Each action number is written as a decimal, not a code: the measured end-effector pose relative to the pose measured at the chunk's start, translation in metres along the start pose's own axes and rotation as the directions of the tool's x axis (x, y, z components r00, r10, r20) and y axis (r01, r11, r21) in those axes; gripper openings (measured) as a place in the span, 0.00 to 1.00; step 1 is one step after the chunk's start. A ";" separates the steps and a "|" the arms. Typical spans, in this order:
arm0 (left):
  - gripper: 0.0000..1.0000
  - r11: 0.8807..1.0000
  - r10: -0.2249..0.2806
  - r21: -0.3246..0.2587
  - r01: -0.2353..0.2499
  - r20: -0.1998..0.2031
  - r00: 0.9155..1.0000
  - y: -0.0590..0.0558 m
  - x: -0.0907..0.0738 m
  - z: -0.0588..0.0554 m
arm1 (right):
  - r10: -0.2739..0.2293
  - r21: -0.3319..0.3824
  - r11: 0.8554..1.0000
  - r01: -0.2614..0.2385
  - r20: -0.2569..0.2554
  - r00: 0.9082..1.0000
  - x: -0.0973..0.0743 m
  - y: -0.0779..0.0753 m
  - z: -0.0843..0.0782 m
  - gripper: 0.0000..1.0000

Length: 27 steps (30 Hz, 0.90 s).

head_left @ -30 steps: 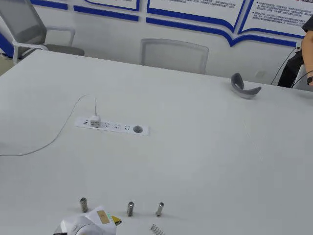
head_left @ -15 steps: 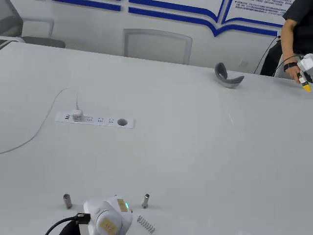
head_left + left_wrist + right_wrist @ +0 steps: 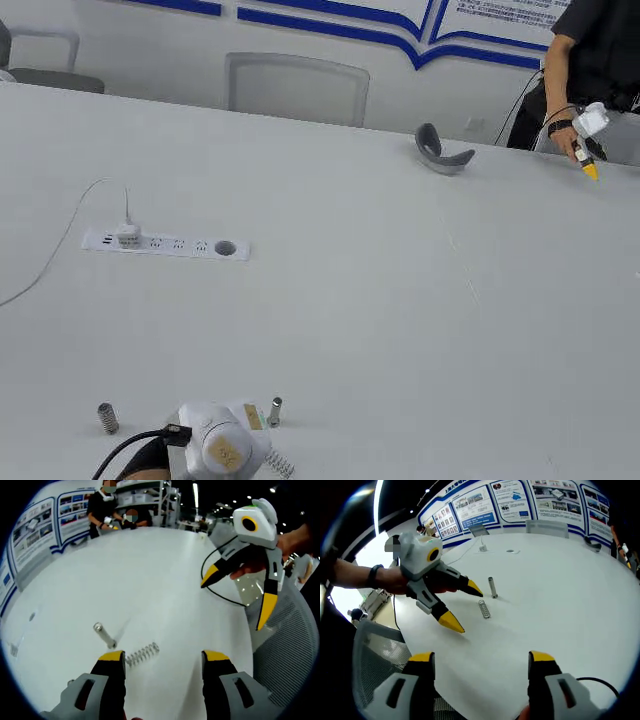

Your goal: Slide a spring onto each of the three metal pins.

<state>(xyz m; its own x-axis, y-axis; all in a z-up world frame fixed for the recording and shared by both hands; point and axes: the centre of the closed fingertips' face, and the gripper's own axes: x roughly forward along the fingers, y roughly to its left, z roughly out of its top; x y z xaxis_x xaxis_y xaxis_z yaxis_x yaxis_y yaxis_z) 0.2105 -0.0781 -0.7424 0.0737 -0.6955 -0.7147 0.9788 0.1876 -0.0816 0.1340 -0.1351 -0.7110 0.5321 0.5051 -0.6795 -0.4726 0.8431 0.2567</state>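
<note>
Currently both tools are empty. On the left gripper [image 3: 163, 656] the jaws stand apart with nothing between them. On the right gripper [image 3: 482, 656] the jaws are likewise apart; it is held off the table [image 3: 165, 570], facing the left gripper across the work.

The loose spring [image 3: 142, 654] lies flat on the table just ahead of the left gripper's left jaw tip. The bare pin [image 3: 104, 635] stands just beyond the spring, ahead and to the left, near it but apart. In the head view a further pin [image 3: 107, 418], on the opposite side of the left gripper from the bare pin, appears to carry a spring. The state of the third pin cannot be told.

Step in hand, as judged: pick up the loose spring and fit it over the bare pin.

Recommendations:
- Bring the left gripper down square over the spring and close across the coils near one end, leaving the other end projecting past the tips.
- Grip lightly, as a hard pinch may crush the coils or shoot the spring away.
- Turn the spring in line with the pin before lowering it.
- Use the right gripper to steady the pin, which looks liable to topple.
</note>
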 end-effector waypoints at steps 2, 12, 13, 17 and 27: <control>0.61 1.000 -0.007 -0.008 0.007 0.000 1.000 0.002 0.004 -0.001 | 0.002 0.005 1.000 -0.002 0.002 1.000 0.000 0.001 0.000 0.77; 0.54 0.999 -0.009 -0.050 0.009 -0.009 1.000 0.004 0.007 -0.009 | -0.003 0.018 1.000 0.003 0.003 1.000 0.000 -0.002 0.000 0.76; 0.54 0.999 -0.009 -0.052 0.009 -0.010 1.000 0.004 0.007 -0.010 | -0.001 0.017 1.000 0.001 0.000 1.000 0.000 -0.002 0.000 0.76; 0.50 0.999 -0.003 -0.050 0.002 -0.023 1.000 0.002 0.006 -0.017 | -0.001 0.013 1.000 0.001 -0.001 1.000 0.000 -0.002 0.000 0.76; 0.40 0.999 0.025 -0.018 -0.026 -0.064 0.998 -0.001 -0.001 -0.037 | 0.007 0.005 1.000 -0.007 0.000 1.000 0.001 0.001 0.002 0.76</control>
<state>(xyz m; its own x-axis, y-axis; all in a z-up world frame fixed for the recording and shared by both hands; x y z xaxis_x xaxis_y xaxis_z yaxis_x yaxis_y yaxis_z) 0.2020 -0.0517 -0.7669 0.0860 -0.6450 -0.7593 0.9730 0.2181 -0.0750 0.1350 -0.1339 -0.7100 0.5287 0.5106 -0.6780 -0.4724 0.8407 0.2646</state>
